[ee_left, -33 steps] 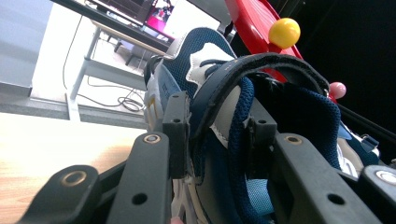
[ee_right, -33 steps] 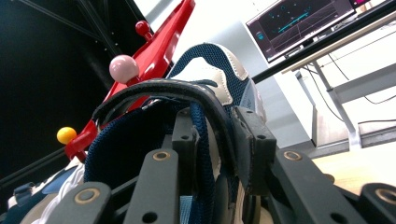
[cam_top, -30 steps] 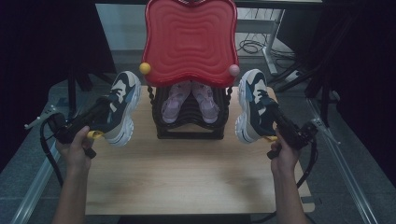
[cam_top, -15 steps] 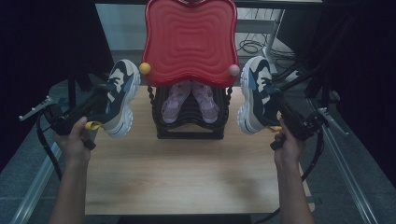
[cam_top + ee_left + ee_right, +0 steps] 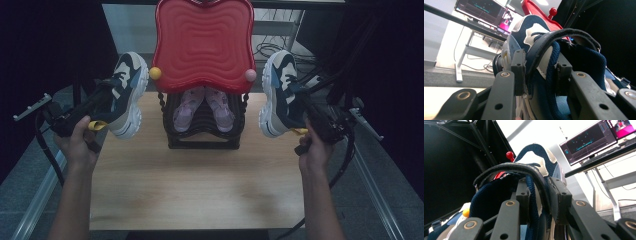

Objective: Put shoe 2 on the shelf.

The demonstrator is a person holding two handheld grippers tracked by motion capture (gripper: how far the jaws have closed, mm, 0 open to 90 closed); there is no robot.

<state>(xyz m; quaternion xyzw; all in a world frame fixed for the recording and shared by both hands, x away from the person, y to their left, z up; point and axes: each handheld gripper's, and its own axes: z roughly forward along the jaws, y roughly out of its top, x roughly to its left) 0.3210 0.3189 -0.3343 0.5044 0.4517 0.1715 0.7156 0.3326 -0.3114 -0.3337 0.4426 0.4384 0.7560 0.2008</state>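
Two navy, grey and white sneakers hang in the air on either side of a shoe rack with a red wavy top [image 5: 202,42]. My left gripper [image 5: 106,97] is shut on the left sneaker [image 5: 129,90] at its collar. In the left gripper view the jaws [image 5: 540,71] pinch the padded side wall of that sneaker [image 5: 534,35]. My right gripper [image 5: 301,102] is shut on the right sneaker [image 5: 277,92] the same way; the right gripper view has its jaws [image 5: 540,195] clamped on the collar of the sneaker [image 5: 536,157]. Both soles face the rack.
A small pink pair of shoes [image 5: 202,107] sits on the black lower shelf of the rack. The wooden table [image 5: 200,190] lies below, with metal rails along both sides. Yellow [image 5: 155,73] and pink [image 5: 250,75] knobs stick out from the red top. A monitor [image 5: 589,142] stands behind.
Both hands have risen, lifting the two sneakers from beside the rack's lower shelf up to the level of the red top's lower edge.
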